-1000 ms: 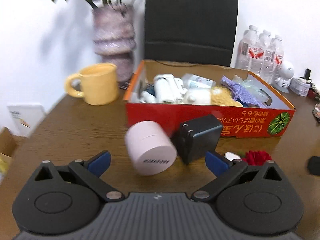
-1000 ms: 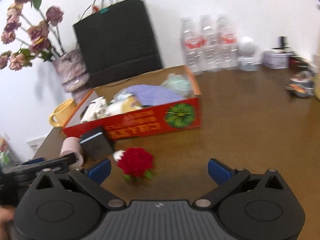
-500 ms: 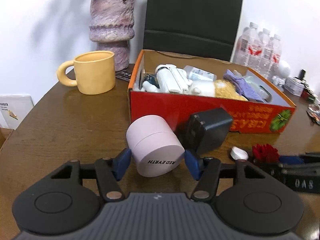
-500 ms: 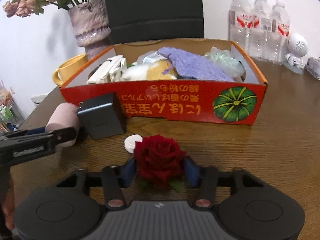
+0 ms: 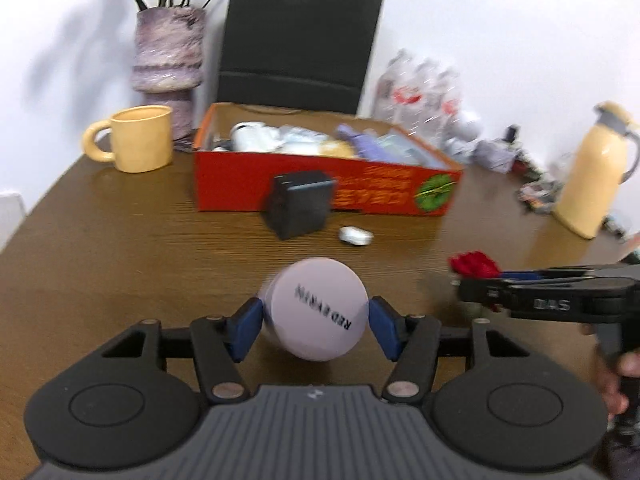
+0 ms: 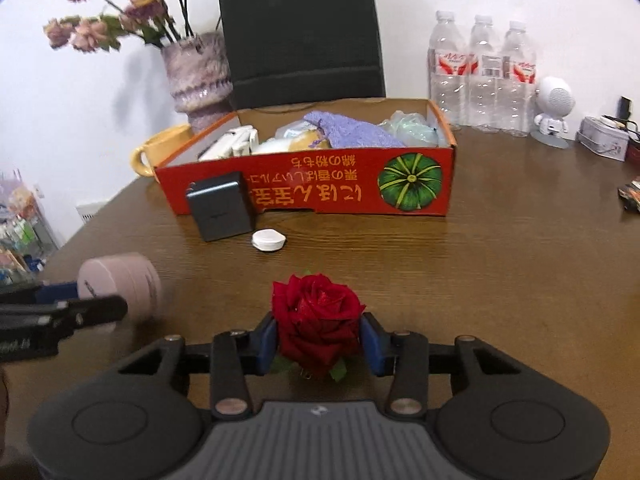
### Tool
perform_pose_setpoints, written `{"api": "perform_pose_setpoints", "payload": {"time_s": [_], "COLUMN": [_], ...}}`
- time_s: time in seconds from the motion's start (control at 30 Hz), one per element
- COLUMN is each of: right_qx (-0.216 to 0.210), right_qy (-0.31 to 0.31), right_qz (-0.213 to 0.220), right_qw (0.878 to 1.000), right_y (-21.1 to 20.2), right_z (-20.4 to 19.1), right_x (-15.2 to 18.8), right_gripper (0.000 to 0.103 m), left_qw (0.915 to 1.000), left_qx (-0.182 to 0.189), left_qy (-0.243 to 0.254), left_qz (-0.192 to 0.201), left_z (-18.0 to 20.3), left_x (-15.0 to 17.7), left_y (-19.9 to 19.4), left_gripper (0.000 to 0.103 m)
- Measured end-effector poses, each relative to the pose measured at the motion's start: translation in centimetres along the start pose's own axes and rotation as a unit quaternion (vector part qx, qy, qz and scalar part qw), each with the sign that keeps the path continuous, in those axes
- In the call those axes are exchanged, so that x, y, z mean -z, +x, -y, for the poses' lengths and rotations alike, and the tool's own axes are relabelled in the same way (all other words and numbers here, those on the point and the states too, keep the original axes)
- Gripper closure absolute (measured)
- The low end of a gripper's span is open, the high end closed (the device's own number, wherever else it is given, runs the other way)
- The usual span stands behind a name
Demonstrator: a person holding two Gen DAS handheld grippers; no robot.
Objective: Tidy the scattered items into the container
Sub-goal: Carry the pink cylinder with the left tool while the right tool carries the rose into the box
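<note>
**Desk:** Fingers first: what do they hold?

**Photographer:** Blue pads of the left gripper point(image 5: 315, 326) sit against both sides of a pale pink jar point(image 5: 316, 314), its round labelled face turned to the lens. The right gripper point(image 6: 319, 342) has a red rose point(image 6: 316, 322) between its pads, and those jaws are closing on the bloom, touching it on either side.

**Desk:** Where is the target?

**Photographer:** The red cardboard box point(image 6: 320, 188) lies straight ahead of both grippers, well apart from them, its long side facing us and its top open. The rose looks the nearer load, roughly opposite the box's middle; the jar is off toward the box's left end.

**Desk:** What stands between?

**Photographer:** Bare wooden table point(image 6: 520, 280), then a black charger block point(image 6: 222, 212) leaning on the box's front wall, and a small white cap point(image 6: 269, 240) just beside it. My judgement: both loads must rise over that front wall.

**Desk:** Room inside?

**Photographer:** Crowded. White items fill the left end, lilac cloth the middle. Behind the box stand a yellow mug point(image 5: 134, 144), vase and black bag.
</note>
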State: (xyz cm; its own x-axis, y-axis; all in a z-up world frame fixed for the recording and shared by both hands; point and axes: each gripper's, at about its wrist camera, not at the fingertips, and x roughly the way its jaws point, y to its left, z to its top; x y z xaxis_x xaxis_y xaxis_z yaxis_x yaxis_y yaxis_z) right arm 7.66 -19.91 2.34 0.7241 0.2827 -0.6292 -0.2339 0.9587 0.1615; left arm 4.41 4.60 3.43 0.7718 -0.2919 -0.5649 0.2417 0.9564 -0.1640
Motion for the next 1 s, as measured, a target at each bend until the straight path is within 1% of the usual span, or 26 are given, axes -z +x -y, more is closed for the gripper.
{"api": "perform_pose_setpoints", "payload": {"time_s": [0.07,0.13,0.27,0.37,0.47,0.53,0.6,0.67,0.77,0.87,0.93,1.0], "right_qx": [0.002,0.007,0.009,0.016,0.015,0.017,0.021,0.029,0.039,0.036,0.034,0.035], "right_qy": [0.0,0.001,0.005,0.011,0.016,0.018,0.02,0.019,0.019,0.025,0.022,0.017], "right_qz": [0.013,0.023,0.043,0.039,0.03,0.027,0.023,0.017,0.021,0.025,0.022,0.016], "right_qw": [1.0,1.0,0.999,0.999,0.999,0.999,0.999,0.999,0.999,0.999,0.999,0.999], "right_y": [-0.9,-1.6,-3.0,-2.9,-2.8,-2.7,-2.4,-2.1,-2.5,-3.2,-3.3,-3.0], "right_z": [-0.1,-0.2,-0.1,0.3,0.6,0.7,0.8,0.6,0.4,0.5,0.4,0.3], "right_x": [-0.2,-0.6,-1.2,-1.1,-0.5,-0.2,-0.1,0.0,0.4,1.1,1.4,1.6], "right_gripper": [0.062,0.062,0.062,0.062,0.062,0.062,0.062,0.062,0.062,0.062,0.062,0.062], "left_qw": [1.0,0.9999,0.9998,0.9999,0.9999,0.9999,0.9998,0.9998,0.9997,0.9997,0.9998,0.9996], "left_qx": [-0.003,-0.009,0.008,0.001,0.009,0.006,0.0,0.004,0.011,0.014,0.008,-0.004], "left_qy": [0.009,0.008,0.004,0.008,-0.002,0.004,0.015,0.018,0.02,0.013,0.009,0.019], "left_qz": [0.001,0.006,0.018,0.011,-0.005,-0.011,-0.009,-0.001,0.011,0.013,0.015,0.019], "left_z": [0.7,1.2,1.3,1.6,1.5,1.7,2.0,1.9,1.8,1.6,1.6,2.0], "left_x": [0.0,-0.5,-1.9,-1.8,-0.8,-0.2,0.2,0.6,1.0,1.0,1.0,1.1], "left_y": [-0.2,-0.6,-1.3,-0.9,-0.1,0.5,0.7,1.0,1.1,1.2,1.3,1.4], "left_gripper": [0.045,0.046,0.047,0.047,0.047,0.047,0.047,0.047,0.046,0.045,0.04,0.037]}}
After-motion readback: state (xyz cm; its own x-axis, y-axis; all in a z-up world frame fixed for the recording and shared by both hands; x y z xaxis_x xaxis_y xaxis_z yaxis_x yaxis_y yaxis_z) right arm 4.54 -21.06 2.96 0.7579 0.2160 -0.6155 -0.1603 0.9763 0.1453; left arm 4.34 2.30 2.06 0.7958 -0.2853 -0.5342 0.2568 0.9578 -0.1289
